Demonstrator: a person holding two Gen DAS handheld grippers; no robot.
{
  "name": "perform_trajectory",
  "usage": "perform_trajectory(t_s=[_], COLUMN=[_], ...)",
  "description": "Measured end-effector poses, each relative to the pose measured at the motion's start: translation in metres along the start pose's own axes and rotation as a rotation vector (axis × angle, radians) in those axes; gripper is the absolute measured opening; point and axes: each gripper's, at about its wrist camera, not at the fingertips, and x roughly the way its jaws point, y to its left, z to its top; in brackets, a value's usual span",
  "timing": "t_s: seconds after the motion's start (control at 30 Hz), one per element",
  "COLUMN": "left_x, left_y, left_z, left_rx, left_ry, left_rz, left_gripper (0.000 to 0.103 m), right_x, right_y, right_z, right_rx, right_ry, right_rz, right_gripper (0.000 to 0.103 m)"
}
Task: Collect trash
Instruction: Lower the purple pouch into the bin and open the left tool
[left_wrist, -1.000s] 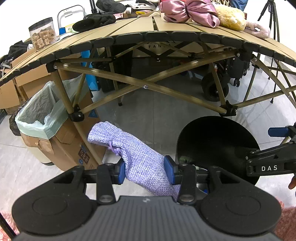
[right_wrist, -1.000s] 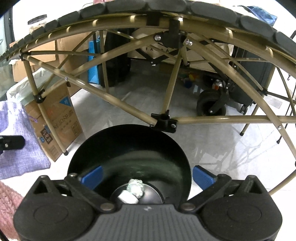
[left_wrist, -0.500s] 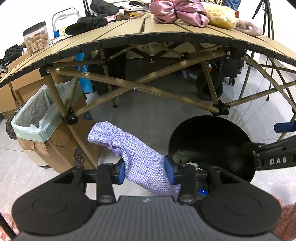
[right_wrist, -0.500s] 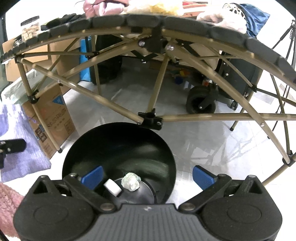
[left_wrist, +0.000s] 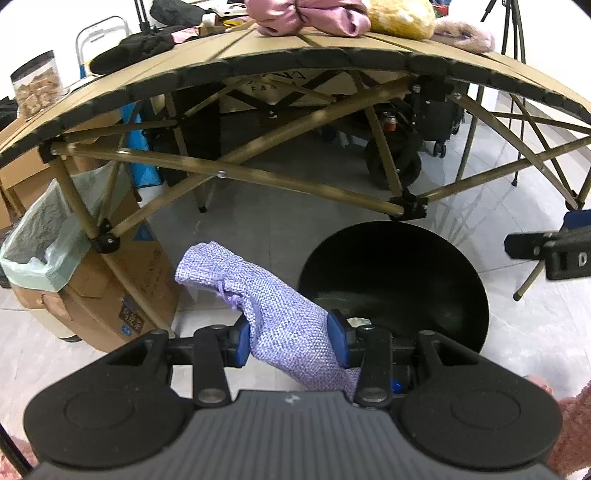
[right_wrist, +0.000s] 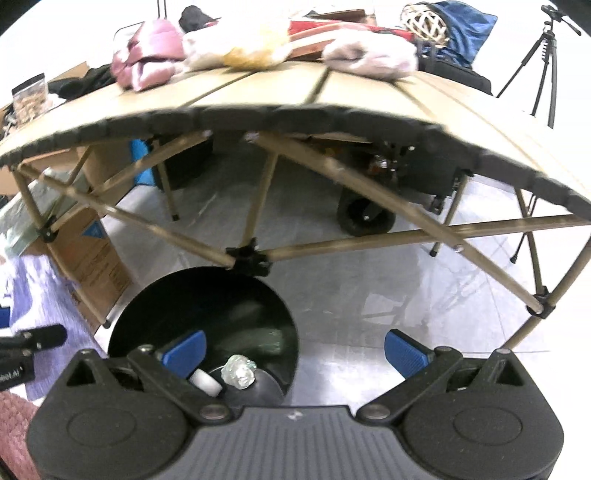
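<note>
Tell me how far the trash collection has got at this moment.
Partly done. Done: a crumpled wad and a white piece already lie in the black bin. In hand: the left gripper is clamped on a purple woven pouch beside the bin. The right gripper is open and empty above it. Left: whatever else counts as trash; these views cannot show which.

Both wrist cameras look steeply down, sharing the black bin (left_wrist: 393, 280) and table (right_wrist: 258, 92).

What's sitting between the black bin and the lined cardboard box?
The purple woven pouch, clamped in the left gripper, hangs between black bin and box; left wrist view.
</note>
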Motion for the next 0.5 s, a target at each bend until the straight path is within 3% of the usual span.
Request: perform_trajectory(t_s=[0.5], left_x=[0.023], left_y=[-0.038], left_z=[0.013], left_rx=[0.05], left_ry=[0.023], left_rz=[-0.079], left_gripper=[0.043], right_x=[-0.012], right_y=[-0.033], right_z=[0.006], right_rx=[0.05], right_ry=[-0.015], right_rz=[-0.079], right_gripper=[0.103])
